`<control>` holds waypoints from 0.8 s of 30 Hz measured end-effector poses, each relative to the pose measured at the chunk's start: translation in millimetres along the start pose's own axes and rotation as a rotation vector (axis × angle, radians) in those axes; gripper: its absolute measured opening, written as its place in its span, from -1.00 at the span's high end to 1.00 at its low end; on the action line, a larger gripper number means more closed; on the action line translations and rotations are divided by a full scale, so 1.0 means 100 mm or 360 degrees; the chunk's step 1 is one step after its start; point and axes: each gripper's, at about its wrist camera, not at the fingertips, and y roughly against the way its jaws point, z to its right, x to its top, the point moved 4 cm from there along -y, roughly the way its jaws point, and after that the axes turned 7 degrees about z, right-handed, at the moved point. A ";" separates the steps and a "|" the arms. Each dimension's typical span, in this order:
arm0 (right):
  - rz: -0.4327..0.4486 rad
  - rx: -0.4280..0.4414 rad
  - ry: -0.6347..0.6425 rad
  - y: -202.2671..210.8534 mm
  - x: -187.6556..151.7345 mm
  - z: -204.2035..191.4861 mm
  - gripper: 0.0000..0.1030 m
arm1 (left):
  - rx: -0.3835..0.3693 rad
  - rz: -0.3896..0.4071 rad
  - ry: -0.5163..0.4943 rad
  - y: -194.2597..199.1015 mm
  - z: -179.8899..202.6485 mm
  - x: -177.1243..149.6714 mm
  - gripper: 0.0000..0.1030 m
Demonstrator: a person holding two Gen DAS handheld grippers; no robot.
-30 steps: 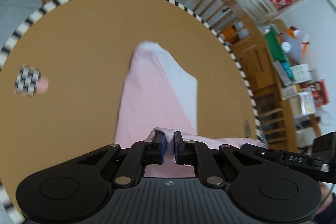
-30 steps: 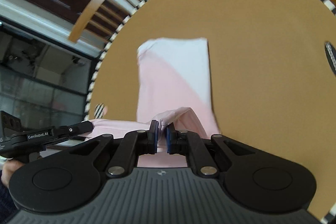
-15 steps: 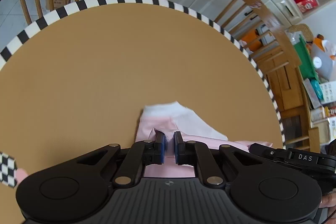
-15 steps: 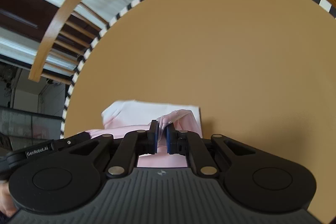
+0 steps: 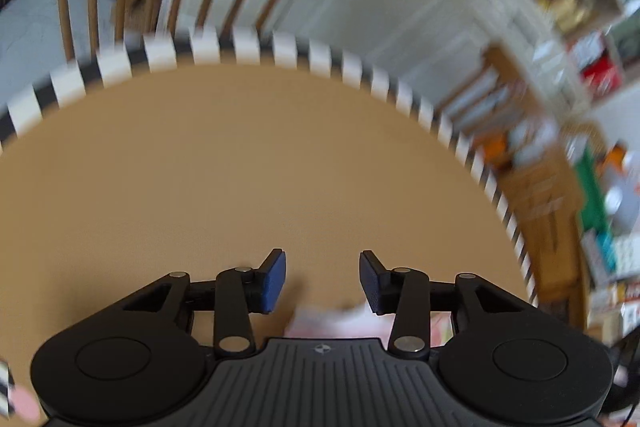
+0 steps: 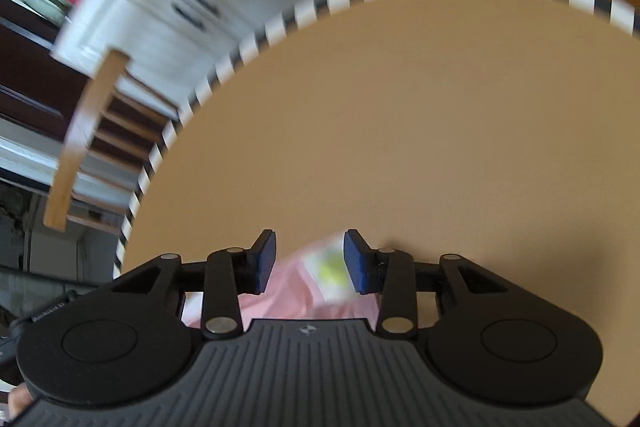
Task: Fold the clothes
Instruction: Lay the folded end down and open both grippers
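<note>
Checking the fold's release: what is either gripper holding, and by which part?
Nothing. Both the left gripper and right gripper are opening; the pink garment lies loose between the pads.

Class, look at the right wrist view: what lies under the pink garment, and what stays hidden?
The pink cloth garment lies on the round tan table. Its near part is covered by the opening right claw, so the fold cannot be seen.

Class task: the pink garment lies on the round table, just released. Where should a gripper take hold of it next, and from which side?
Probably the pink garment's near edge, approached from above on the person's side: it is flat cloth under both opening grippers, right and left, nothing pinched.
</note>
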 end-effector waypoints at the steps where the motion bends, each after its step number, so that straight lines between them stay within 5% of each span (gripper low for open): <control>1: 0.0049 0.0033 0.0046 0.05 -0.01 -0.01 0.22 | -0.0011 0.0076 -0.0036 0.06 -0.03 0.03 0.12; 4: 0.0074 0.0097 0.0325 0.15 -0.17 -0.03 0.23 | -0.0014 0.0145 -0.0323 0.21 -0.09 -0.10 0.12; 7: 0.0027 0.0003 0.0682 0.16 -0.46 -0.01 0.28 | -0.0023 0.0110 -0.0599 0.28 -0.18 -0.40 0.15; 12: -0.0074 -0.0029 0.0943 0.07 -0.78 -0.06 0.37 | -0.0010 0.0065 -0.0947 0.38 -0.19 -0.86 0.17; 14: -0.0112 -0.0021 0.0983 -0.01 -0.82 -0.15 0.61 | 0.0009 0.0078 -0.1105 0.35 -0.12 -0.98 0.19; 17: -0.0149 -0.0026 0.0981 -0.15 -0.82 -0.33 0.62 | -0.0010 0.0091 -0.1116 0.23 0.00 -0.97 0.21; 24: -0.0041 -0.0148 0.0785 -0.46 -0.63 -0.35 0.69 | 0.0164 0.0212 -0.0997 -0.14 0.03 -0.64 0.20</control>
